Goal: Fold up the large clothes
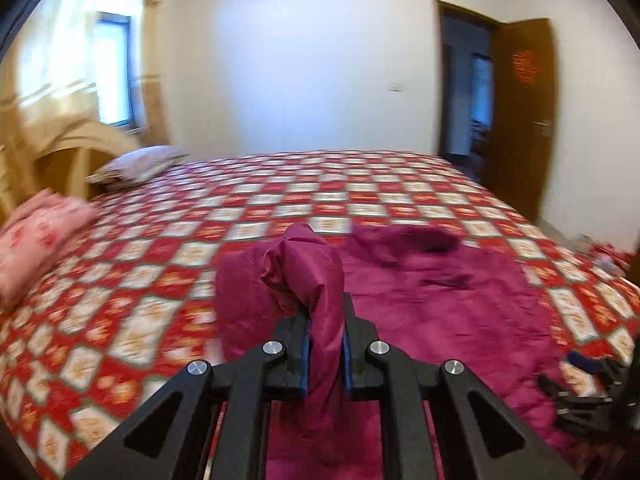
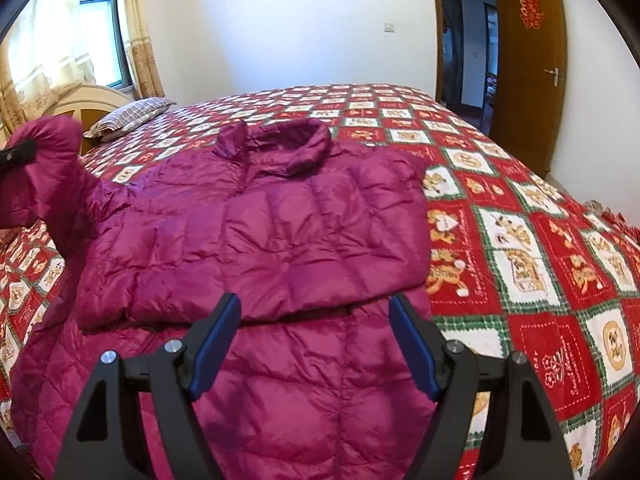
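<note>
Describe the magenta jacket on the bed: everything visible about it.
The magenta jacket is a glossy quilted puffer with a stand-up collar. It lies spread on the red checkered bedspread, the right sleeve already folded across its chest. The left sleeve is lifted off the bed, pinched in the left gripper. The right gripper hovers over the lower body, jaws open.

One jacket; one bed; three pillows: striped, striped, pink; two grippers: left, right; one door; one window.
</note>
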Available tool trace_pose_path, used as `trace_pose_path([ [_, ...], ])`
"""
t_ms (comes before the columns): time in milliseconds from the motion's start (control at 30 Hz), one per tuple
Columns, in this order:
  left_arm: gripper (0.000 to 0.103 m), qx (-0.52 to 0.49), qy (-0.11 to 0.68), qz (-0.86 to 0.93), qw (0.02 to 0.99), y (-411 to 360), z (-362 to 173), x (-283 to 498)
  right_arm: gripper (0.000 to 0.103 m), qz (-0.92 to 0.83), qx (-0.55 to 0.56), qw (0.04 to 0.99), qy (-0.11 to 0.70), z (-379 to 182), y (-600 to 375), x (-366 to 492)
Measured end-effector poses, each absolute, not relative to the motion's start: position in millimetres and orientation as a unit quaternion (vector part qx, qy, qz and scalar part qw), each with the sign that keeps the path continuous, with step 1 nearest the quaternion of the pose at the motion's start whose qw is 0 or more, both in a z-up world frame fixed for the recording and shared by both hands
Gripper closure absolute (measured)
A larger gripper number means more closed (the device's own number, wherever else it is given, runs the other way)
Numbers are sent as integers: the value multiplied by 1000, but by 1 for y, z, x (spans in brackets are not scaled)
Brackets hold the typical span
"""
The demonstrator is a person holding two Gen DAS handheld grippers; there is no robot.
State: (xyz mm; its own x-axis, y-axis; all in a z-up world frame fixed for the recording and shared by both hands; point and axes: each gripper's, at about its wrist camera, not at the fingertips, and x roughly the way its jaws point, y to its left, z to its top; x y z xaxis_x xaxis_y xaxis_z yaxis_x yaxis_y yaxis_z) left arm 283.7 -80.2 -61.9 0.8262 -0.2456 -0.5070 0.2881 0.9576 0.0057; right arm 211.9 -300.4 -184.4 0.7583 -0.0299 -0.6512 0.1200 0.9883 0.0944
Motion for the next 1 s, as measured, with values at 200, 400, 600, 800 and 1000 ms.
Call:
trace_pose_path([
  [200,23,57,254,-199,945,-141,-76,266,17,-49,76,929,358,-186,-314,213],
  [400,8,61,217,-145,963,-106,-74,264,8,-42,101,930,351,-175,-324,213],
  [600,8,30,291,-71,954,-48,-117,292,8,37,127,923,362,-164,-293,234],
  [800,8,19,355,-35,934,-28,-168,310,17,92,100,901,412,-177,-253,268],
  [1000,8,7,388,-24,921,-11,-203,315,69,123,104,878,451,-198,-235,283],
])
